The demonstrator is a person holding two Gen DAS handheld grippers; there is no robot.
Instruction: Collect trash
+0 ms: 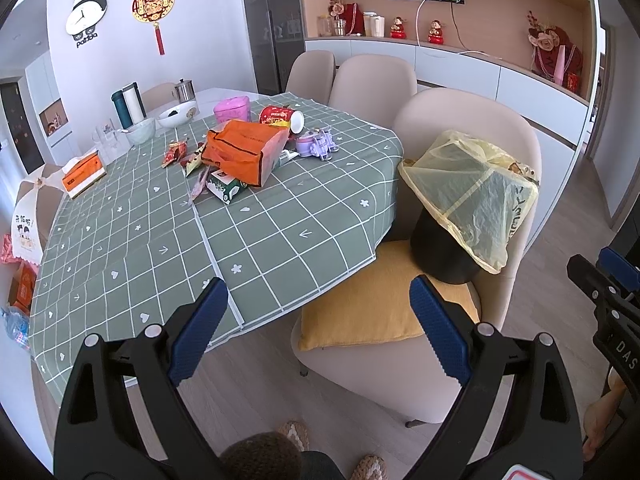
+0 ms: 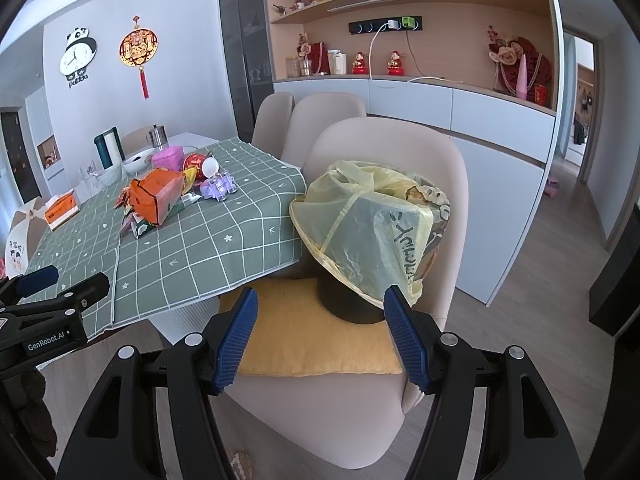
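Note:
A black bin lined with a yellow bag [image 1: 472,196] [image 2: 368,224] stands on a yellow cushion [image 1: 372,304] [image 2: 304,332] on the near chair. Trash lies on the green checked table: an orange bag [image 1: 244,152] [image 2: 156,196], red snack wrappers [image 1: 176,152], a green packet [image 1: 226,190] and a tipped red cup [image 1: 280,118] [image 2: 200,166]. My left gripper [image 1: 318,312] is open over the table's near corner, well short of the trash. My right gripper [image 2: 318,320] is open just before the bin, holding nothing.
A purple toy [image 1: 316,146] [image 2: 216,188], pink box [image 1: 232,108], bowls [image 1: 178,114], bottles [image 1: 128,106] and an orange tissue box [image 1: 84,178] [image 2: 62,212] share the table. Beige chairs [image 1: 372,80] line its far side. Cabinets [image 2: 460,120] stand behind.

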